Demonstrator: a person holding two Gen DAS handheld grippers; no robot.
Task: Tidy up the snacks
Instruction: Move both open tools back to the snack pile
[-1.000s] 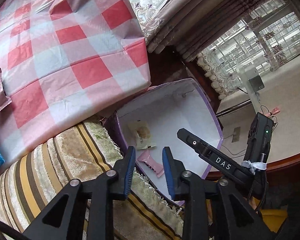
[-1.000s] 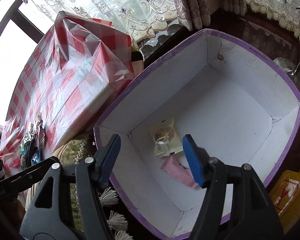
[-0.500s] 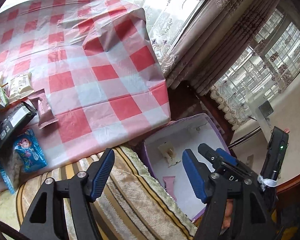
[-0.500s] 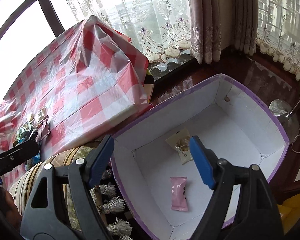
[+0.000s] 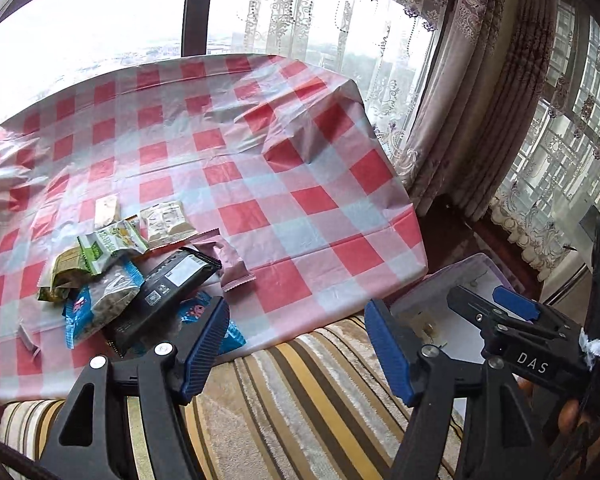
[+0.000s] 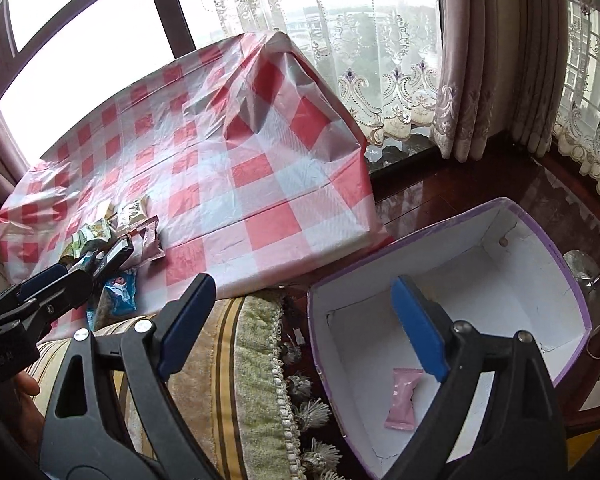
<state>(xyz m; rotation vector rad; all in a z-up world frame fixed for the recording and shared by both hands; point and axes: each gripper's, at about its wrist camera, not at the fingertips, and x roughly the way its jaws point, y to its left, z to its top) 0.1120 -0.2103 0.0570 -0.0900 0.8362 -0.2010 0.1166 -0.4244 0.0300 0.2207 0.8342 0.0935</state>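
Checked cloth carries our snacks: light, crinkly, slippery packets, so we pinch a sealed edge; left gripper gapes empty, right gripper opening, empty

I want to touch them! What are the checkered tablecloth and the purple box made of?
The checkered tablecloth looks like thin plastic: it is shiny and holds sharp crinkles. The purple box looks like cardboard: stiff flat walls, matte white inside, with small cracks along its folds. Both are guesses from looks.
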